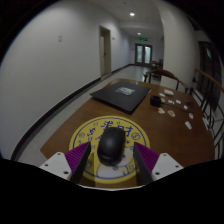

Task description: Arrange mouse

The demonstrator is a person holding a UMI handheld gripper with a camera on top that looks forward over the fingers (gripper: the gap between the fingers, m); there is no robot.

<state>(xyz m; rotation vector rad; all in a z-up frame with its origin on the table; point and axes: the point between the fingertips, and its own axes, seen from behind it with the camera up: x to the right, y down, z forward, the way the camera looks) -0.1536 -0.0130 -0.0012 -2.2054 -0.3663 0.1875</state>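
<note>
A black mouse (111,144) rests on a round yellow mat (92,128) with dark print, at the near end of a wooden table (68,136). My gripper (111,156) is open, with one purple pad on each side of the mouse. The mouse stands between the fingers (82,158), with a gap of yellow mat showing at either side. The mouse's near end is hidden low between the fingers.
A flat black rectangular mat (122,95) lies farther along the table. Several small white items (166,108) are scattered to its right. Chairs (160,75) stand at the far right of the table. A corridor with doors runs beyond.
</note>
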